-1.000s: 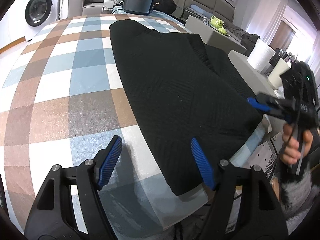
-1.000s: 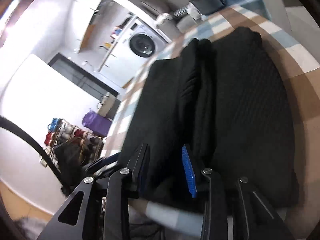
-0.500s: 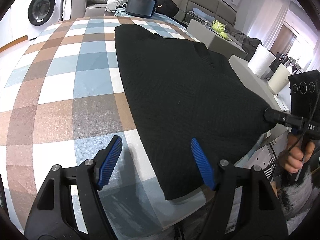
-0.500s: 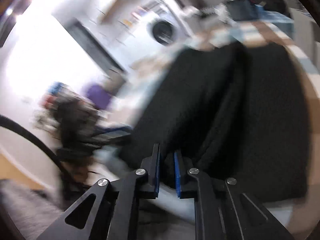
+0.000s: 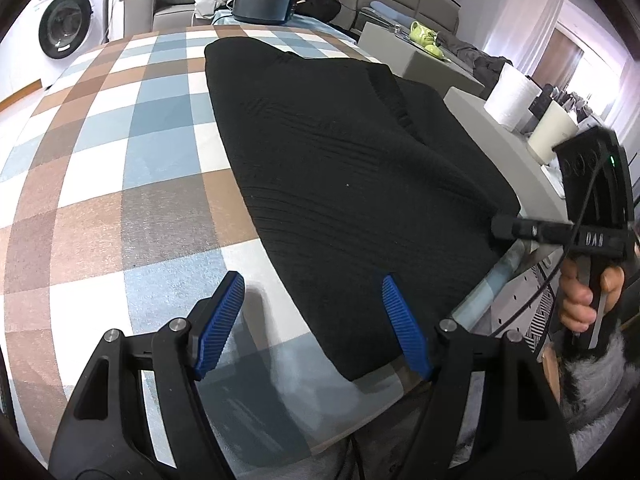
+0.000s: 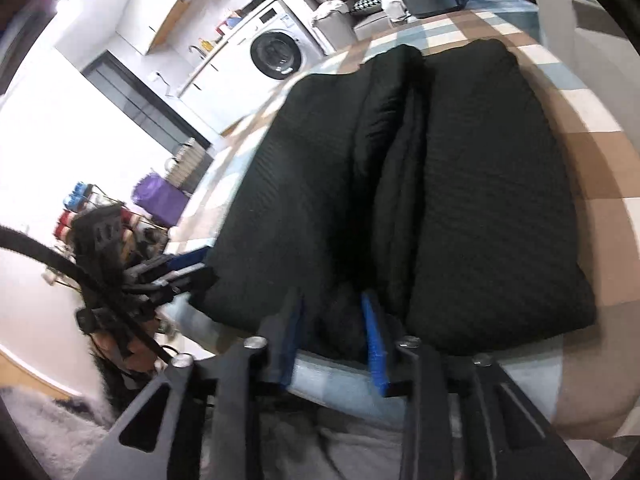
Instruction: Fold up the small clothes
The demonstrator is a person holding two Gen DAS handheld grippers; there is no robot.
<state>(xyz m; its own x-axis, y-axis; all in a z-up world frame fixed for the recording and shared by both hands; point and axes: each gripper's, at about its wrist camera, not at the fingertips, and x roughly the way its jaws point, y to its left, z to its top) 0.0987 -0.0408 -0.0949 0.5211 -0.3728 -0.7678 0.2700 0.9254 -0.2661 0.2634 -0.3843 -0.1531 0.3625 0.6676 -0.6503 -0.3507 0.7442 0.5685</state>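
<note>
Black ribbed knit garment, soft and floppy, is best gripped at its near-edge hem. Left gripper is held wide and empty; right gripper is opening around hem fabric.

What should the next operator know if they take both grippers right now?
Left gripper: open, empty, hovering over the near corner of the black garment.
Right gripper: jaws opening at the garment's near edge, fabric between them, not clamped.
Garment: lying on the checked tablecloth, both sides folded inward to a centre seam.
Left: fold it crosswise and tidy it.
</note>
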